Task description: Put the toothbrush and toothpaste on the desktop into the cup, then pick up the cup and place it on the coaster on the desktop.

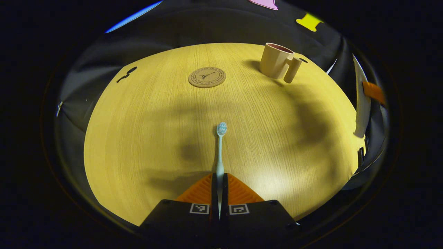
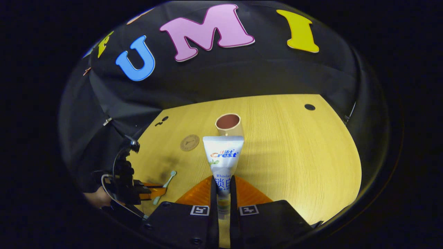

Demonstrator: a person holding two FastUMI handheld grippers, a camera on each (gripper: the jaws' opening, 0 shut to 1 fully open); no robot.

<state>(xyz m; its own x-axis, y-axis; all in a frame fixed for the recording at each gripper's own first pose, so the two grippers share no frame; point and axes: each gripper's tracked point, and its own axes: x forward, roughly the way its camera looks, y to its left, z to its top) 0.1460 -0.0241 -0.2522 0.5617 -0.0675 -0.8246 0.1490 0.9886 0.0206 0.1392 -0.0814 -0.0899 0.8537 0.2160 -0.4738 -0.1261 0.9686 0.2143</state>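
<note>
Cup (image 2: 229,125) sits empty right of the coaster (image 2: 189,142); left gripper (image 1: 219,180) clamps toothbrush (image 1: 220,152), right gripper (image 2: 221,183) clamps toothpaste (image 2: 222,155).

On the desktop (image 1: 145,145), the coaster (image 1: 207,77) lies left of the cup (image 1: 277,61).

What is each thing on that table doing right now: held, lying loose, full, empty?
Toothbrush: clamped in the left claw, bristle end forward.
Toothpaste: clamped in the right claw, held above the table.
Cup: upright on the table, empty.
Coaster: flat on the table, nothing on it.
</note>
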